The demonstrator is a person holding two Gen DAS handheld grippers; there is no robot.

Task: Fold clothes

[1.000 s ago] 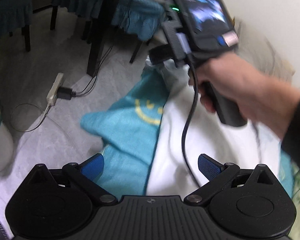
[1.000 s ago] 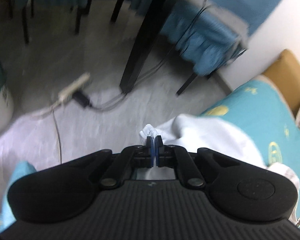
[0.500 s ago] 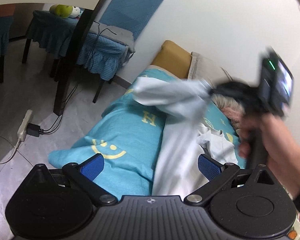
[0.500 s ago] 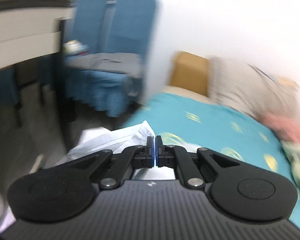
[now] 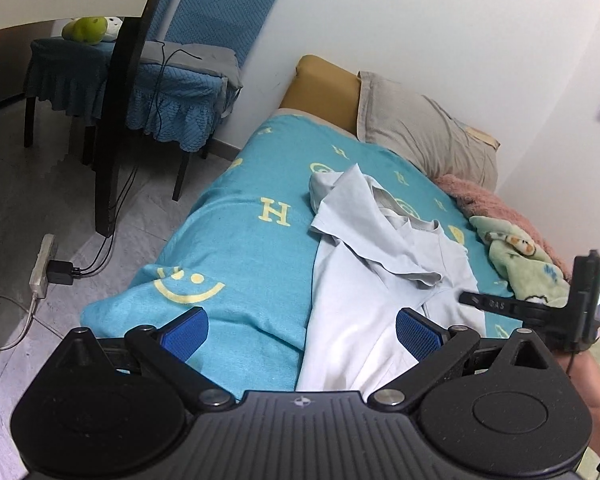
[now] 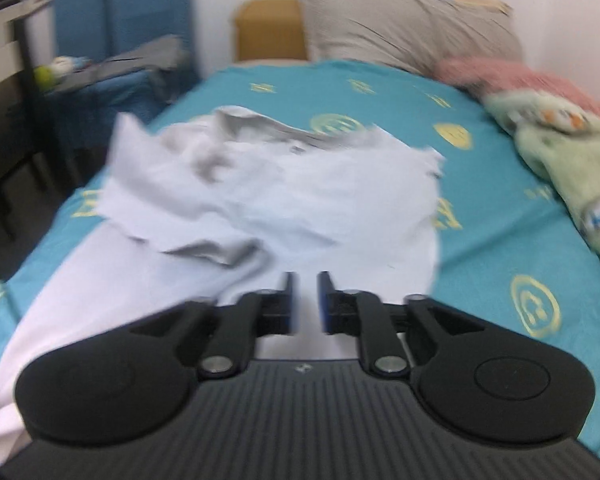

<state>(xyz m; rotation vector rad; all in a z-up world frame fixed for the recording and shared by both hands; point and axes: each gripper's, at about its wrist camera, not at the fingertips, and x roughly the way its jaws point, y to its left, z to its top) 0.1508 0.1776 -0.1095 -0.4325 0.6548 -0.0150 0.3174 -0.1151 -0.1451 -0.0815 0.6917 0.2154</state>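
A white T-shirt [image 5: 364, 292] lies rumpled on the teal bed cover [image 5: 236, 248], its lower part hanging over the bed's near edge, one part flipped over the middle. My left gripper [image 5: 302, 324] is wide open and empty, just above the near edge of the shirt. My right gripper [image 6: 304, 300] is slightly open and empty, close above the shirt [image 6: 284, 196]; the view is blurred. The right gripper also shows at the right of the left wrist view [image 5: 540, 304].
A beige pillow [image 5: 424, 136] and pink blanket [image 5: 496, 204] lie at the head of the bed. A green patterned cloth [image 6: 564, 148] lies on the right side. Blue-covered chairs [image 5: 172, 80], a dark table leg [image 5: 120, 120] and a power strip [image 5: 42, 268] stand on the floor left.
My right gripper carried a part of the shirt from the floor side up over the bed, let it go and drew back right. Its jaws went from shut to slightly open. The shirt now lies still.
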